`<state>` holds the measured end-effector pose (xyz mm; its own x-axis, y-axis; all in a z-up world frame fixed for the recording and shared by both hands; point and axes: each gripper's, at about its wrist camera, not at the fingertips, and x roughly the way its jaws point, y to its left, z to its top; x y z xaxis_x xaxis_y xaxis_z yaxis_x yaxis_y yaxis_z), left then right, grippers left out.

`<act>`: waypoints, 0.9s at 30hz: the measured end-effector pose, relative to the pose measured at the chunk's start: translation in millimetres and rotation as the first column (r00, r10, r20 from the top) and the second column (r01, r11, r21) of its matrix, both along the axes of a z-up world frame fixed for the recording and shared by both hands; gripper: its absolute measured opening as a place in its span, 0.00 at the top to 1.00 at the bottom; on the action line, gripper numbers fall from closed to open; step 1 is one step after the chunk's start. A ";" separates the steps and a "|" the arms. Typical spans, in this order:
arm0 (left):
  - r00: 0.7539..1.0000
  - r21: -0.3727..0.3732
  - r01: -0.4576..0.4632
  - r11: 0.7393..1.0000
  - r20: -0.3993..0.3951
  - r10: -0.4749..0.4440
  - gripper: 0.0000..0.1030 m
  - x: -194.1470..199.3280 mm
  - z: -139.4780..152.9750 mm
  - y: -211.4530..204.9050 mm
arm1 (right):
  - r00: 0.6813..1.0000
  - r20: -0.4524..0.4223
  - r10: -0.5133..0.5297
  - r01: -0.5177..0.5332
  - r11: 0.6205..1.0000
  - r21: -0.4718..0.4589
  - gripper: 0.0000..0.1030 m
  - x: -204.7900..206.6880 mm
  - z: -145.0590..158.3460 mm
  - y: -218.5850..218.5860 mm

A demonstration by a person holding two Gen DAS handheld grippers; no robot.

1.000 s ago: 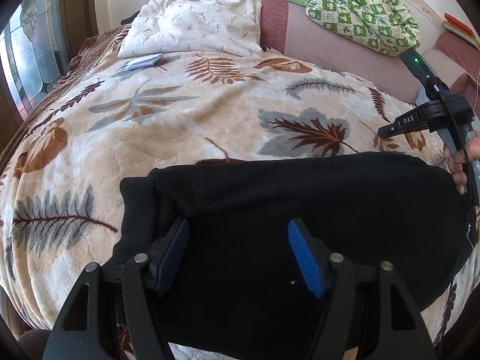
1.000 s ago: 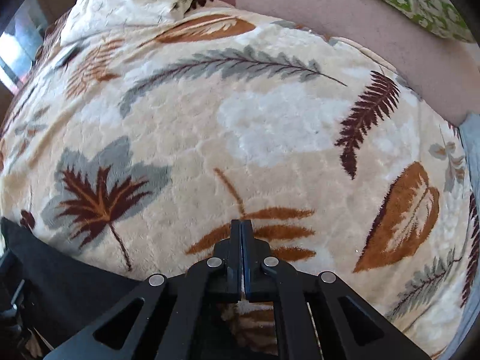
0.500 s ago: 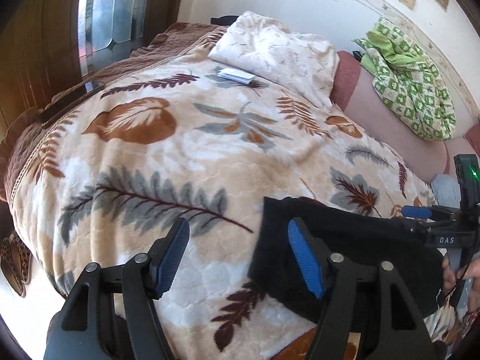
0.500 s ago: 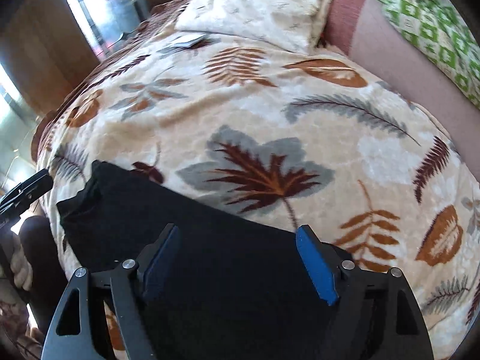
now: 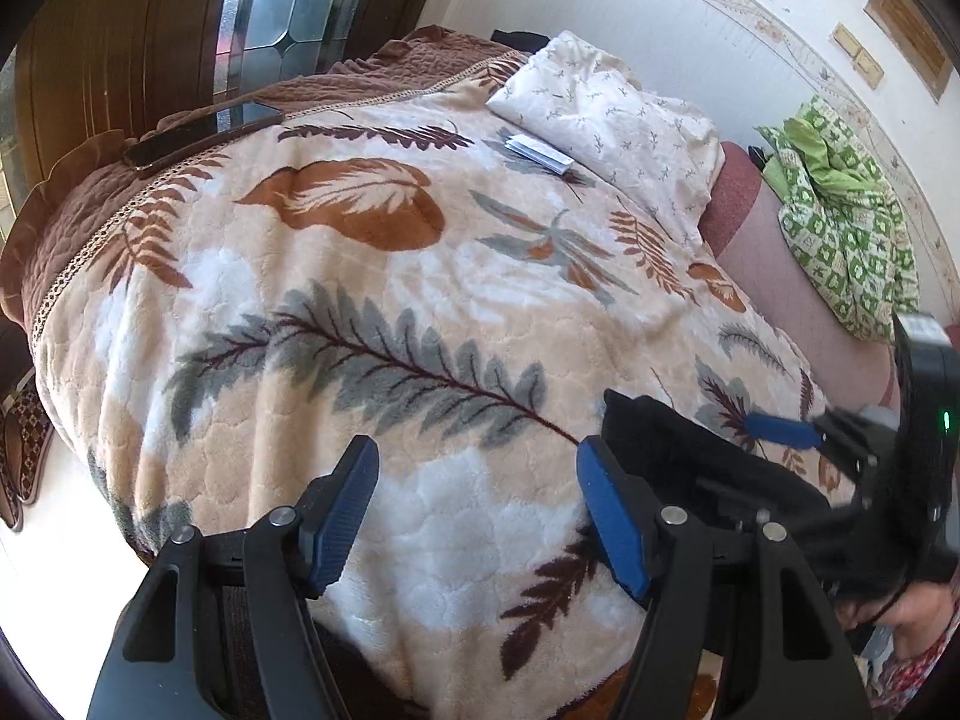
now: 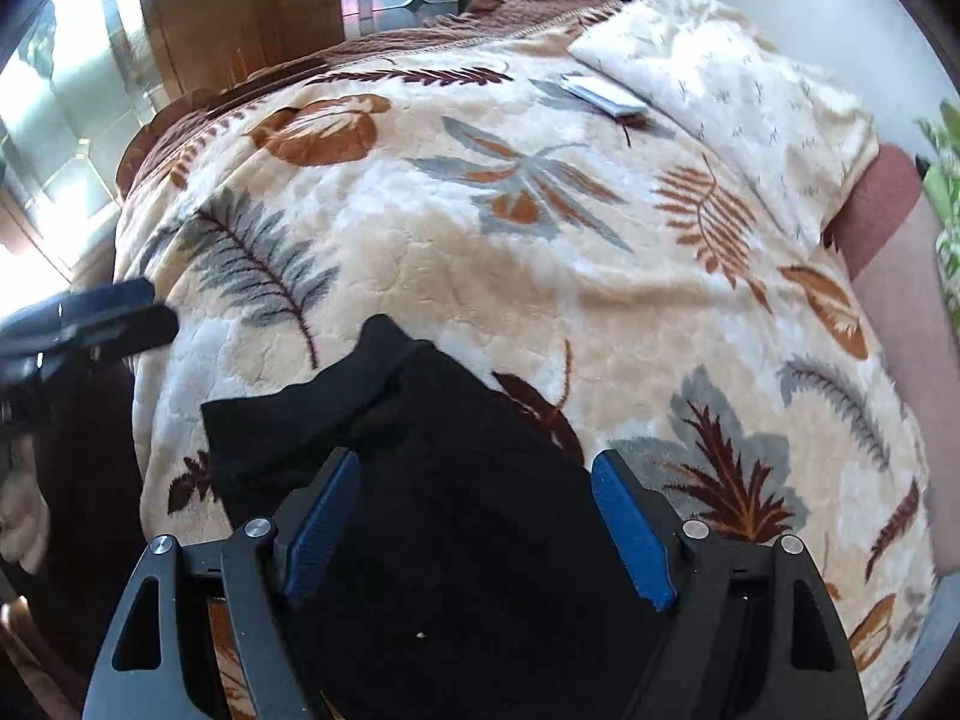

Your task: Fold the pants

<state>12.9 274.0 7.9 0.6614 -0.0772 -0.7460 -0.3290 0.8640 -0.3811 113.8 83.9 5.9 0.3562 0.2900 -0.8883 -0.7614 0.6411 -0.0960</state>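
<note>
The black pants (image 6: 456, 444) lie folded on the leaf-patterned blanket (image 6: 540, 276) near the bed's front edge. My right gripper (image 6: 474, 519) hovers over them, open, with the cloth showing between its blue pads and neither pad pressing on it. In the left wrist view the pants (image 5: 678, 450) sit at the right, where a blue finger (image 5: 780, 429) of the right gripper shows. My left gripper (image 5: 477, 510) stands open over bare blanket (image 5: 420, 276), left of the pants' edge, with nothing in it. It also appears at the left edge of the right wrist view, left gripper (image 6: 141, 309).
A cream pillow (image 5: 606, 114) and a small white packet (image 5: 537, 150) lie at the far end. A dark phone (image 5: 198, 135) rests on the brown bed border at the left. A green patterned blanket (image 5: 840, 228) is heaped at the right. Slippers (image 5: 24, 450) lie on the floor.
The right gripper went from shut to wide open and now hangs over the pants. The left gripper slid left off the pants onto bare blanket. Both views swung and rolled.
</note>
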 end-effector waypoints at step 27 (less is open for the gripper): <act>0.988 -0.420 0.132 0.898 -0.015 -0.152 0.34 3.1 -30.6 -23.7 | 0.994 0.046 -0.099 0.093 0.989 0.116 0.87 -52.1 -5.8 -13.3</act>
